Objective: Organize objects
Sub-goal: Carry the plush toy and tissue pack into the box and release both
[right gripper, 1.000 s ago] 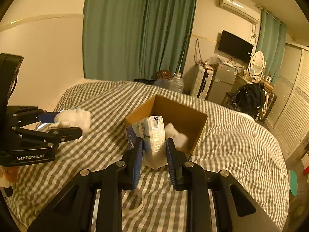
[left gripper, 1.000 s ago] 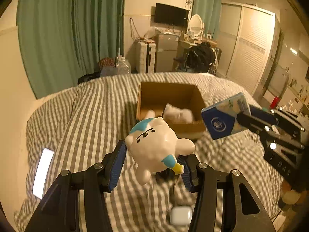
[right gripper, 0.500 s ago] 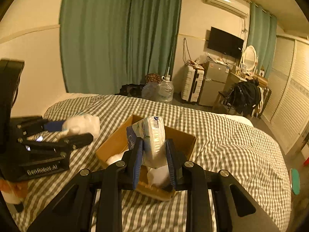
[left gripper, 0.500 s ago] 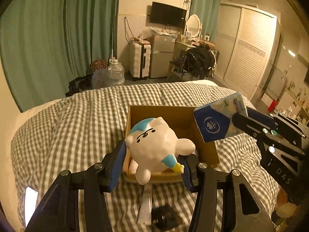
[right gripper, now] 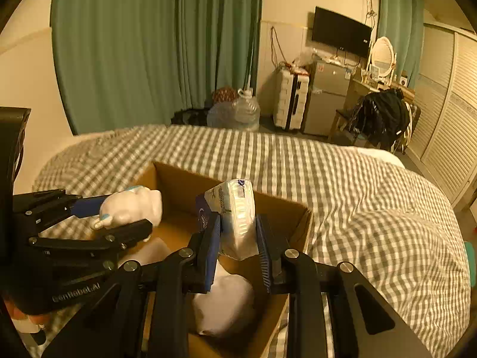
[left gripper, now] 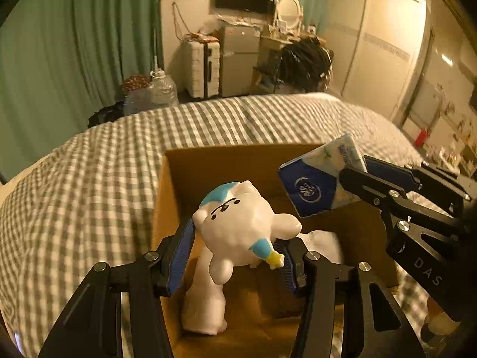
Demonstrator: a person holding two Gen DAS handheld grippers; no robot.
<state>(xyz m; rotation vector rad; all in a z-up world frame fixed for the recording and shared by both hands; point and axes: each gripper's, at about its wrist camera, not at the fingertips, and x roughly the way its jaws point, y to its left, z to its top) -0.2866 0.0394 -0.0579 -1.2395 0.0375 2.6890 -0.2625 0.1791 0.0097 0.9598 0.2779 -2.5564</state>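
Both grippers hang over the open cardboard box that sits on the checked bedcover, and the coming move turns on what lies straight below each load. The left gripper is clamped on a white bear figurine, its blue pads pressing the toy's sides; the figurine's long axis tips away from the camera toward 12 o'clock, head up and slightly to 11. In the left wrist view the box's near-left corner lies directly beneath the toy, toward 6 o'clock, with a white plush item on the floor there and another white soft thing at about 3 o'clock from the toy. The right gripper is closed on a tissue pack, held upright with its long axis toward 12 o'clock; below it, at 6 o'clock, a white soft item fills the near part of the box. From the right wrist view, the left gripper and its figurine sit at 9 o'clock, over the box's left wall. Each arm appears equally placed for a drop; the judgement is that the figurine, nearer the wall, needs a small shift toward 3 o'clock before release, lest it catch the rim.
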